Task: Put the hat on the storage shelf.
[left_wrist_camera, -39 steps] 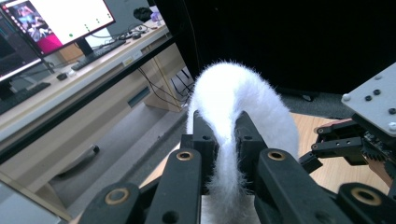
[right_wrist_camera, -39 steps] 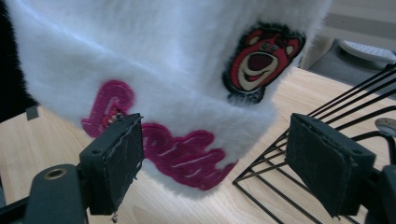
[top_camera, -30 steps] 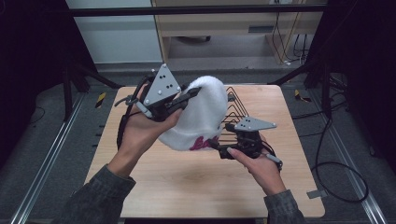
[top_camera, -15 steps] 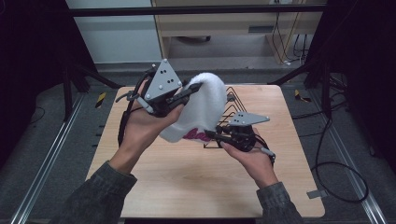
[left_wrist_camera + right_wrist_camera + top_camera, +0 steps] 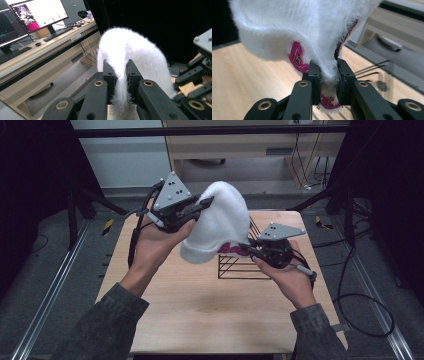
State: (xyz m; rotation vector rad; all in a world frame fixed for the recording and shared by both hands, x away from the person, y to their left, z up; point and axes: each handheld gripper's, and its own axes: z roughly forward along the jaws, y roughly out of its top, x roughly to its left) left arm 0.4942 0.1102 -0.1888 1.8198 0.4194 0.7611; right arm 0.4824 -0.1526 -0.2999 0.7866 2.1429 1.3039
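white fluffy hat (image 5: 220,222) held up between both grippers above the table (image 5: 175,310)

the left gripper (image 5: 200,206) pinches the top of the hat, a fold of white fur squeezed tight between its jaws in the left gripper view (image 5: 120,75). the right gripper (image 5: 248,248) has just been closing and now clamps the hat's lower edge, with white fur and a pink patch (image 5: 298,58) caught between its jaws. the hat hangs in the air over the far middle of the table, stretched from the left gripper up high to the right gripper lower down. a black wire rack (image 5: 237,267) stands on the table just under and behind the hat.
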